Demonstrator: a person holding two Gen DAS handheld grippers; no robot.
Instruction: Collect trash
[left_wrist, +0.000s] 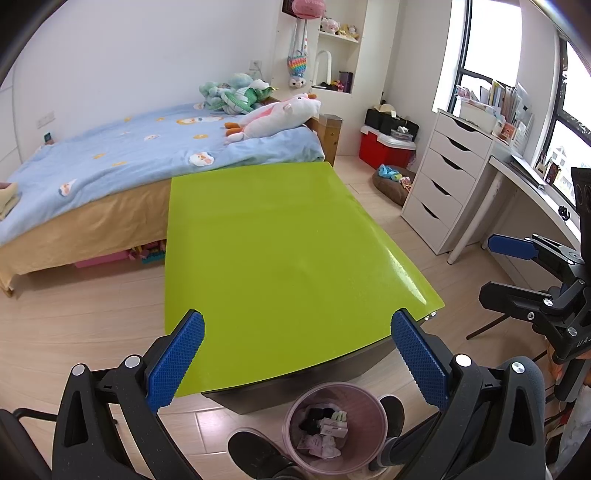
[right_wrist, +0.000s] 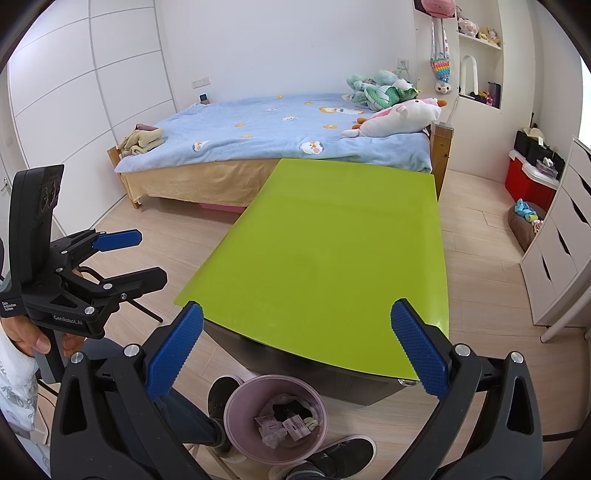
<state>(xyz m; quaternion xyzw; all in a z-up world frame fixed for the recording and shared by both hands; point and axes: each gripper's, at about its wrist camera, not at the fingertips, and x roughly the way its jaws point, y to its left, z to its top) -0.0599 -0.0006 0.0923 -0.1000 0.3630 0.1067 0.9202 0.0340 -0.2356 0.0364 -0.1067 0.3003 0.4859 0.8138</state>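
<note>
Both tools spread wide, nothing pinched — left tool (left_wrist: 297, 354) and right tool (right_wrist: 295, 350) hover over the near edge of the green table (left_wrist: 288, 236). Trash sits in the pink bin (left_wrist: 334, 424) btwn the person's shoes, w/ table top bare — job looks about done.

The pink bin (left_wrist: 334, 428) at the bottom centre of the left wrist view has its lower rim hidden behind a dark shoe (left_wrist: 258, 456), and the scraps inside it (right_wrist: 286, 424) are too small to name; perhaps wrappers and tissue. The right gripper (left_wrist: 517, 271) runs off the right edge, its far side cut away. In the right wrist view, the hand (right_wrist: 33, 339) at the lower left is half covered by the handle. Toys under the bed (left_wrist: 146, 254) sit in shadow, unreadable.
</note>
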